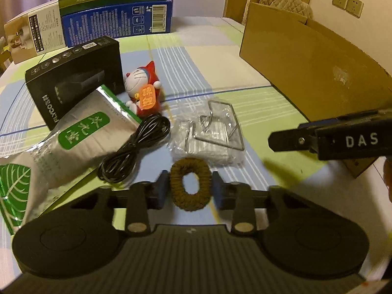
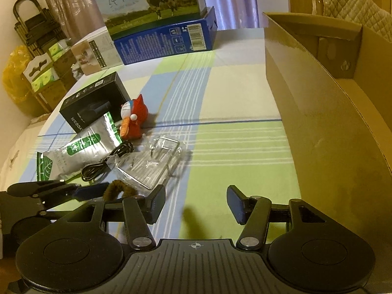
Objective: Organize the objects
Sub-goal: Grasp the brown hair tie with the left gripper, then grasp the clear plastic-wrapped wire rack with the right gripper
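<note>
Hair tie [image 1: 190,184]: brown, fuzzy, a squashed oval ring, and it sits right between my left gripper's [image 1: 190,188] blue pads, held upright with its hole facing the camera.
Left jaws: closed in on the tie from both sides; the ring looks pinched narrow, so I read this as a grip, though I can't tell if it's clear of the table yet.
Right jaws: spread wide on my right gripper [image 2: 196,204], nothing between them, only tablecloth [image 2: 240,147] below.
Step in hand: the pick of the tie is made, I'd say; the carry to the cardboard box [image 2: 330,127] is what's left.
Next move: lift and swing right over the box's near wall, which stands tall, so I'll need height before I cross, then let go inside.
Right gripper's place: it shows in the left view between me and the box, so I'd keep it out of the path.
Just beyond the jaws: a wire rack in a clear bag [image 1: 210,134] and a coiled black cable [image 1: 133,152], both near the tie but apart from it.
Farther left: silver pouch [image 1: 83,142] with green label, leaning on a black box [image 1: 73,78]; a red and blue toy figure [image 1: 144,90] stands beside them.
Back edge: milk carton box [image 2: 156,14], well apart.
Box interior: looks empty where I can see it.
</note>
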Tool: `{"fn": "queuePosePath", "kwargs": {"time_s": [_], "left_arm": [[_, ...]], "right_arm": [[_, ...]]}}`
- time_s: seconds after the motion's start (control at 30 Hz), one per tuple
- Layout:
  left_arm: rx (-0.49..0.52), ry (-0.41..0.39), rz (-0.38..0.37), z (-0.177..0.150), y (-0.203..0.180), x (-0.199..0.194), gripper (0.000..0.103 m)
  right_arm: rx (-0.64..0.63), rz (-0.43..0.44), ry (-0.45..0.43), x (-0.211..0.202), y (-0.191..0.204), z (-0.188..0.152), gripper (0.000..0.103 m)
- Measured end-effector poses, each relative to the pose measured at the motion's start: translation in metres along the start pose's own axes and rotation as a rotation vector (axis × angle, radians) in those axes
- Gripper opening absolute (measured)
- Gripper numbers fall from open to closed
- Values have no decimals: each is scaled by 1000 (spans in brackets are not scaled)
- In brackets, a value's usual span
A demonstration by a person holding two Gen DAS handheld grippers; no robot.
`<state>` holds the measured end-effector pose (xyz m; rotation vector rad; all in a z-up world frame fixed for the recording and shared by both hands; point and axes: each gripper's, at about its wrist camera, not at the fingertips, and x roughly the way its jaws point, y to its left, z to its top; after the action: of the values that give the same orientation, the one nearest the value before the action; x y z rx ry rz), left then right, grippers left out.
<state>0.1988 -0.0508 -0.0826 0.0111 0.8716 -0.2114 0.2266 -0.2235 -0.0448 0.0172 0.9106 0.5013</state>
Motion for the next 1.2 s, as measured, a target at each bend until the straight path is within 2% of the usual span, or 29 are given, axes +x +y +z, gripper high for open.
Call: {"fn": "queuePosePath", "kwargs": {"time_s": [0.07, 0.23, 0.3, 0.37, 0.5, 0.63, 0.8, 0.87, 0.9, 0.97, 1.07, 1.2], "left_arm": [[11, 10, 25, 0, 2, -6, 17], [-2, -14, 80, 0, 24, -26, 15], [-17, -25, 111, -1, 36, -32, 16], [-55, -33, 131, -4, 49, -35, 16], [-123, -44, 127, -8, 64, -35, 15], [-136, -54, 112, -9, 63, -33, 15], [-143, -55, 104, -10, 64, -33, 15], [-142, -55, 104, -10, 64, -32, 15], [-138, -55, 106, -10, 63, -32, 15], [-122, -57, 113, -11, 61, -32, 15], [-87, -64, 111, -11, 55, -34, 15], [-23, -63, 58, -14, 40, -35, 15]], "right_arm": [[-10, 7, -10, 0, 5, 0, 54], [-30, 43, -19, 4, 21, 0, 55], [-34, 54, -19, 9, 28, 1, 61], [-33, 49, -22, 14, 34, 2, 70], [24, 59, -11, 30, 39, 6, 77], [90, 55, 7, 46, 42, 11, 79], [123, 23, 11, 63, 45, 15, 79], [93, 15, 6, 67, 49, 17, 79], [68, 9, 10, 69, 51, 17, 77], [16, 4, 20, 68, 55, 16, 62], [-55, -27, 27, 61, 59, 13, 59], [-103, -45, 61, 45, 52, 4, 59]]}}
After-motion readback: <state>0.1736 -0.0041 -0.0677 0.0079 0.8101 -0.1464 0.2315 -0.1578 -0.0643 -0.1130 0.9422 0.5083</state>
